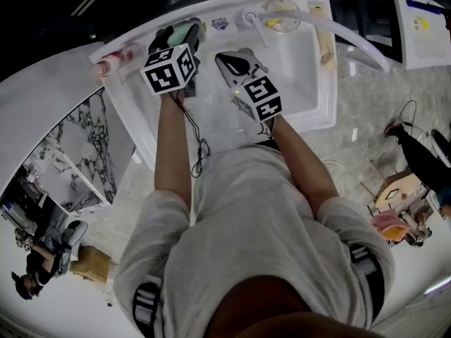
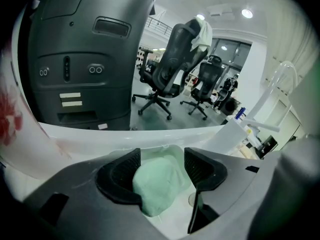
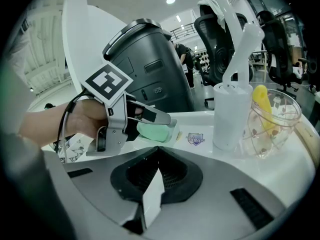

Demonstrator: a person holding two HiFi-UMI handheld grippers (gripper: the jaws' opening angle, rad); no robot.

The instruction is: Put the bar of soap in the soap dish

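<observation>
White sink rim (image 1: pixel 328 97) bearing soap dish (image 3: pixel 174 125)

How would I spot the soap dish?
Find the white sink, then its back rim left of the faucet. The soap dish is the shallow pale tray there, holding a mint-green bar, unlike the clear cup right of the faucet.
</observation>
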